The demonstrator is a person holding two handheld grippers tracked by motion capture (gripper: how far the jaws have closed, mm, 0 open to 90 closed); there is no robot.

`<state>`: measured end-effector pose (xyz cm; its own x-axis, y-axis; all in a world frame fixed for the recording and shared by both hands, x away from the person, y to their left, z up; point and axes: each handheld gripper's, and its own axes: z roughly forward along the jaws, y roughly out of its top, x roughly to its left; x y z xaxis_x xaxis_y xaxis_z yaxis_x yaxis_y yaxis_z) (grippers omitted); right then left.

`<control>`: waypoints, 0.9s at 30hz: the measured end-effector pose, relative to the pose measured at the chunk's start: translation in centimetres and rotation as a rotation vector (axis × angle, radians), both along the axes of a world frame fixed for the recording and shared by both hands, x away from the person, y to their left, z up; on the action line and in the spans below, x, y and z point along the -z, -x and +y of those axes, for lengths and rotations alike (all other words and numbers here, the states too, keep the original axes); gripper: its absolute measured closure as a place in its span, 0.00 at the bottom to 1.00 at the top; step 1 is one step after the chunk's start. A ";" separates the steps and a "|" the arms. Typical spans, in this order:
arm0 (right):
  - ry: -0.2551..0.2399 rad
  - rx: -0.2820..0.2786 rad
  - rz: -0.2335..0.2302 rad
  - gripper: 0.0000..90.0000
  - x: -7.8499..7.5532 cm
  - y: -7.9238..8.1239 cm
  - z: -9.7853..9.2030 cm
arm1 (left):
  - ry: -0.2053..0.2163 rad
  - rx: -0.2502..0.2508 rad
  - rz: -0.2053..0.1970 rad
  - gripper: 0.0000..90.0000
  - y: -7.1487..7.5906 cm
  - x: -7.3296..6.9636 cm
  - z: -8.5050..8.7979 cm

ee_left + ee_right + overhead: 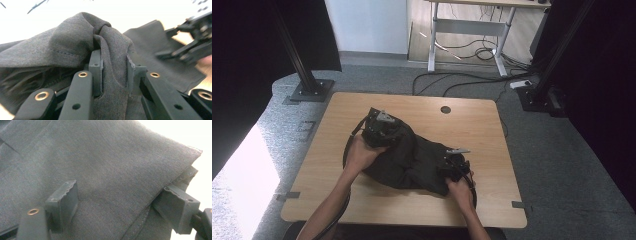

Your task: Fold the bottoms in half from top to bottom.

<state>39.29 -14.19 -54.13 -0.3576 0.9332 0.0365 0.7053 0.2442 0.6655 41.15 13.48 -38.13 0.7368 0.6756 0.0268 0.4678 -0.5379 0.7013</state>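
Dark grey cloth (pixel 412 160) lies bunched in a heap on the wooden table (pixel 337 165), a little to your side of the round hole (pixel 445 109) in the tabletop. Your left gripper (pixel 379 131) sits at the end of the heap nearer that hole and to its left; in the left gripper view its jaws are clamped on a raised fold of the cloth (pixel 112 50), the pads pressing it from both sides. Your right gripper (pixel 455 165) is at the heap's other end, farther from the hole. In the right gripper view its jaws stand apart, with a hemmed flap of the cloth (pixel 112 170) lying between them; one pad (pixel 65 197) rests against the fabric without pinching it.
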 end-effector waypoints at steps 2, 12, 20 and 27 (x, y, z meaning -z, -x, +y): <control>-0.003 -0.022 -0.005 0.24 0.0 -0.5 1.3 | -0.001 0.008 -0.009 0.78 0.2 -0.5 -0.4; -0.024 -0.137 -0.020 0.28 0.0 -2.0 7.2 | -0.078 0.044 0.023 0.78 -0.2 1.5 -4.1; -0.072 -0.168 -0.041 0.27 0.3 -2.0 6.6 | -0.121 0.058 0.082 0.77 -1.3 4.9 -6.4; -0.115 -0.180 -0.056 0.28 -0.6 -1.3 4.9 | -0.185 0.054 0.104 0.77 -1.8 7.0 -7.7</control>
